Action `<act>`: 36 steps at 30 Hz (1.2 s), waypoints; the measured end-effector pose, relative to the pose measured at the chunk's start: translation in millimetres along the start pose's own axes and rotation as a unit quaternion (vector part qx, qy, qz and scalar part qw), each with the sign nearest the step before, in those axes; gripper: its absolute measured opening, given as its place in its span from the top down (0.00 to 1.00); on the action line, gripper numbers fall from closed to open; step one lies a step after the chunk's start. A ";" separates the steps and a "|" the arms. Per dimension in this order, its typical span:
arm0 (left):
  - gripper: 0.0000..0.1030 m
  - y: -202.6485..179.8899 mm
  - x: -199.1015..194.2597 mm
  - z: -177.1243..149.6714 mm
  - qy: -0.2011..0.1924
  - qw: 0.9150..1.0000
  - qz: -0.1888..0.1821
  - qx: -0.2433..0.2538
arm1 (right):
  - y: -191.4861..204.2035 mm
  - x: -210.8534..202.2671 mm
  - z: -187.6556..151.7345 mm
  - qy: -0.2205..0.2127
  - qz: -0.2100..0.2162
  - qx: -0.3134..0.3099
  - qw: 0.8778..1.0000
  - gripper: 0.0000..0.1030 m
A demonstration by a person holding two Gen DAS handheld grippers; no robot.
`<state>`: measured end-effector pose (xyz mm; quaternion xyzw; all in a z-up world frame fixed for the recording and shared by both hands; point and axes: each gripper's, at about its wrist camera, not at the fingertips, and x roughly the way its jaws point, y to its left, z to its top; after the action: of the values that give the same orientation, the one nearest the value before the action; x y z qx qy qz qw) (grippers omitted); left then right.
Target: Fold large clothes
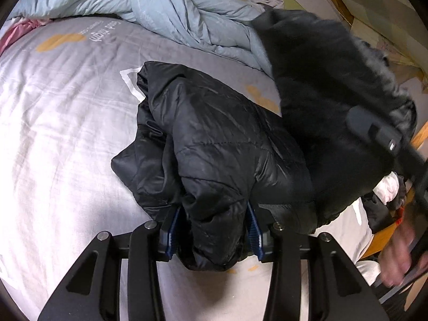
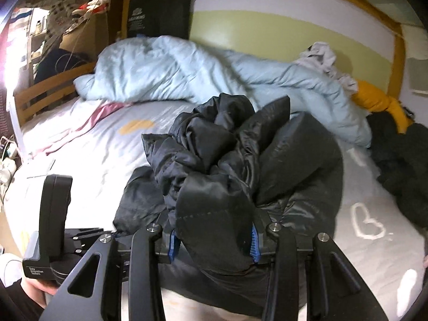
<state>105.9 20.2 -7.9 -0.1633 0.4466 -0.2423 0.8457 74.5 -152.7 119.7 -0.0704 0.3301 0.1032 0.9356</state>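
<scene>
Mid-fold: both claws, left claw and right claw, clamp the black puffer jacket on the bed; next, I judge, the right-hand bunch must go across toward nine o'clock.

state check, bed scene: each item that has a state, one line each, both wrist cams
black puffer jacket: bunched, partly folded, on the bed, gripped at two spots
left tongs: shut on a jacket fold
right tongs: shut on a jacket fold
light blue duvet: crumpled, heaped at the far side of the bed
grey bedsheet: spread, wrinkled
yellow garment: heaped by the duvet
dark garment: heaped at the right edge
</scene>
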 end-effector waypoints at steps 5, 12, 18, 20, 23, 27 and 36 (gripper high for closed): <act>0.58 1.7 1.8 1.4 0.003 1.000 0.001 -0.001 | 9.7 10.6 -14.7 0.008 0.045 -0.001 0.999 0.53; 0.54 2.3 4.1 1.1 0.003 1.000 0.009 0.001 | -4.0 -2.6 -23.6 -0.005 0.147 0.051 0.988 0.24; 0.52 2.3 3.3 0.8 0.001 1.000 0.007 0.001 | -27.5 -29.3 -26.9 -0.034 0.122 0.067 0.990 0.24; 0.50 2.2 4.3 0.3 0.001 1.000 0.011 0.006 | -39.0 -35.6 -26.0 -0.047 0.087 0.071 0.993 0.24; 0.49 0.6 7.1 -0.6 0.002 1.000 0.020 0.010 | -64.4 -36.6 -25.3 -0.051 0.029 0.099 0.993 0.24; 0.49 -1.4 6.5 -0.8 0.002 1.000 0.021 0.009 | -99.2 -24.4 -23.1 -0.043 0.003 0.151 0.988 0.24; 0.48 -6.6 4.3 0.7 0.002 0.999 0.028 0.015 | -125.7 17.6 16.3 -0.027 -0.007 0.144 0.989 0.24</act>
<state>106.8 12.3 -7.2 -0.1371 0.4492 -0.2256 0.8535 127.8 -268.6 129.2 0.0650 0.3159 0.0498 0.9452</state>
